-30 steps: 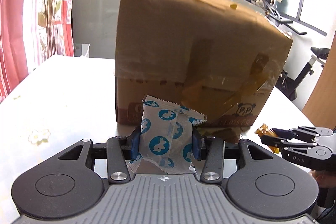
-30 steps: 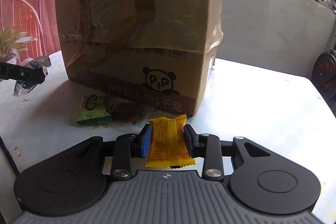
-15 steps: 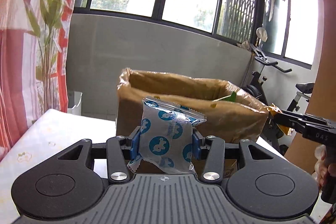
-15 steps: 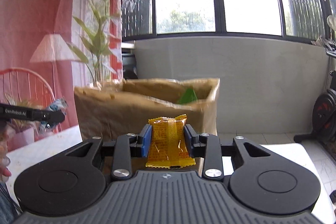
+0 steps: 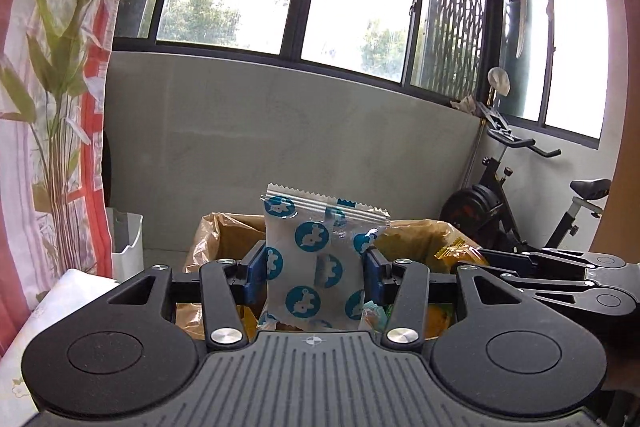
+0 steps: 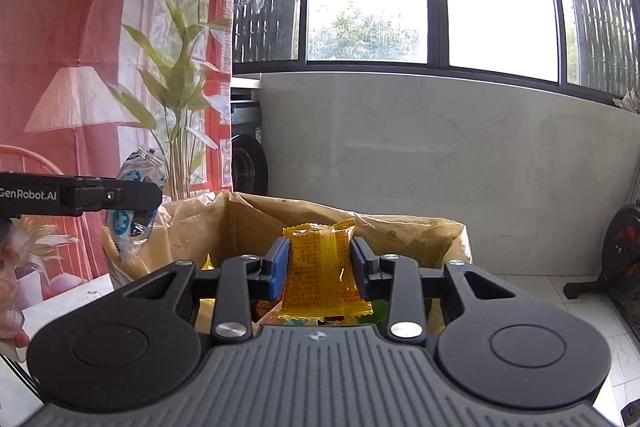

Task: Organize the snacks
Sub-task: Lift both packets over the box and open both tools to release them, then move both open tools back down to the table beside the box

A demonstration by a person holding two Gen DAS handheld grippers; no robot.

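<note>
Since the earlier frames both grippers have been lifted from table level beside the closed-looking side of the cardboard box (image 6: 360,227) to a height where its open top is looked into.

Nearest, the left gripper (image 5: 316,269) is clenched on the white packet with blue dots (image 5: 316,251), held upright between the blue pads (image 5: 256,273). The right gripper (image 6: 320,269) is likewise clamped on the yellow packet (image 6: 320,267).

Just beyond, other wrapped snacks are seen inside the box, below both packets.

For a clean drop, each packet is best carried past the near rim, over the middle of the opening, and lowered slightly before being released, so that the plastic liner (image 5: 208,231) is not snagged. The grippers are best kept apart, since they sit close together.
</note>
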